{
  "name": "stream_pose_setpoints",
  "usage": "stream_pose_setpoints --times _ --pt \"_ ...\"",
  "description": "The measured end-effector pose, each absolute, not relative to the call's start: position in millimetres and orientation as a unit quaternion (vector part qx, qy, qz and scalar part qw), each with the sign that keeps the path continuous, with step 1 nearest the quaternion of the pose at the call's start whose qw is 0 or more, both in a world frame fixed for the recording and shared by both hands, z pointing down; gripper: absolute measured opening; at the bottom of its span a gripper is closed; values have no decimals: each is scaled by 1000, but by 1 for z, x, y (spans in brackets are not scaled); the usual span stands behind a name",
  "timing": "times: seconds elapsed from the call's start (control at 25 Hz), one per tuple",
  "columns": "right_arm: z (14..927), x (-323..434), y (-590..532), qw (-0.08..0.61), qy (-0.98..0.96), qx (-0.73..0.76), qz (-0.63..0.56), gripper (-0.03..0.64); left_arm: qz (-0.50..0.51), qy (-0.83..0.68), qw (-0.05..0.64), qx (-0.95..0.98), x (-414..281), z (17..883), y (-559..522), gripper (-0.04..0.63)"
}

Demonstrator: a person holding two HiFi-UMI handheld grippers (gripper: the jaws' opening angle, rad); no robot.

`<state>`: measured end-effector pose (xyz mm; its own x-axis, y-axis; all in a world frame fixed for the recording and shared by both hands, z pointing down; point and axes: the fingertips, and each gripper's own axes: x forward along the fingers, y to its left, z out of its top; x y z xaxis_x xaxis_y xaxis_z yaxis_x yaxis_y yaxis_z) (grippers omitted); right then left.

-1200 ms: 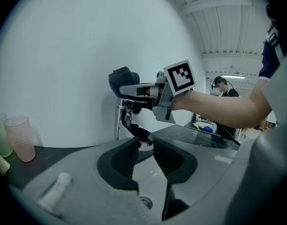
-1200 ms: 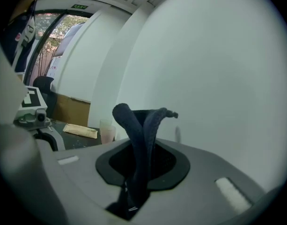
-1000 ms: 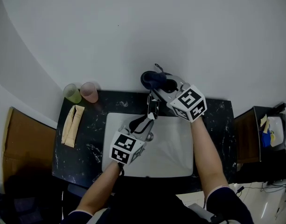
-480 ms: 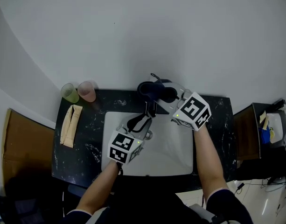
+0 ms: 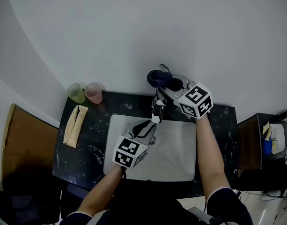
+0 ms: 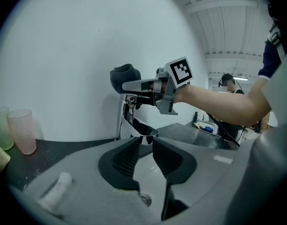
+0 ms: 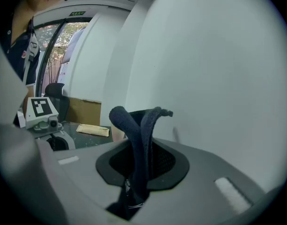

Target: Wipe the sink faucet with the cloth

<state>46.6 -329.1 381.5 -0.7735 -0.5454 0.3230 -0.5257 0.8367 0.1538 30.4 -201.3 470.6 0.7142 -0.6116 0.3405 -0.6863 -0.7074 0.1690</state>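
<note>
Head view, cloth [image 5: 158,78]: it was dark, soft and light, held over the faucet [image 5: 157,110] near the far wall. I judged it would drape, so it needed a firm pinch mid-fold.
Head view, arms: both my forearms reached over the sink [image 5: 178,149], the right hand far and the left nearer.
Left gripper view, left gripper [image 6: 144,142]: my jaws, just closing, sat against both sides of the spout tip.
Right gripper view, right gripper [image 7: 141,149]: my jaws clamped the cloth's folded middle, and its loose ends stood up.

The cloth [image 5: 158,78] is dark blue, folded in a loop and pinched upright in the right tongs [image 5: 170,85], just over the faucet [image 6: 126,117] — a chrome one, its spout end caught between the left tongs [image 6: 144,146].
</note>
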Motion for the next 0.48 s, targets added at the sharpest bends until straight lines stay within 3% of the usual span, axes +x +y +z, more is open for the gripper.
stream_pose_setpoints --times 0.48 --pt "377 43 -269 181 -945 272 -37 61 132 -354 138 916 31 467 -198 70"
